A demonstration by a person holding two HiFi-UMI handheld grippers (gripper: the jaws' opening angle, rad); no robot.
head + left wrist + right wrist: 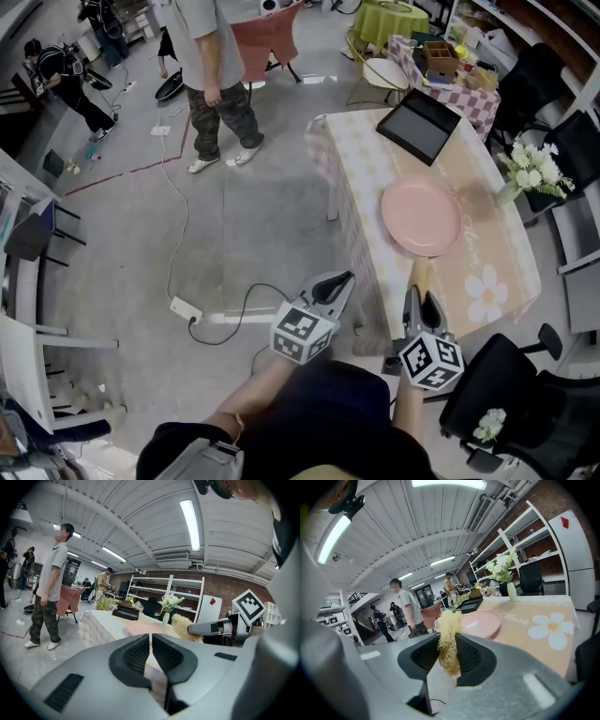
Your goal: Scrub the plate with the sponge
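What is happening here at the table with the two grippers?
A person holds a gripper in each hand beside a table. The right gripper is shut on a yellow sponge and points it toward the pink plate, which lies flat on the table. The sponge is close to the plate's near rim; whether it touches is not clear. The left gripper is shut with nothing in it, held off the table's side, above the floor. Scrubbing seems about to begin.
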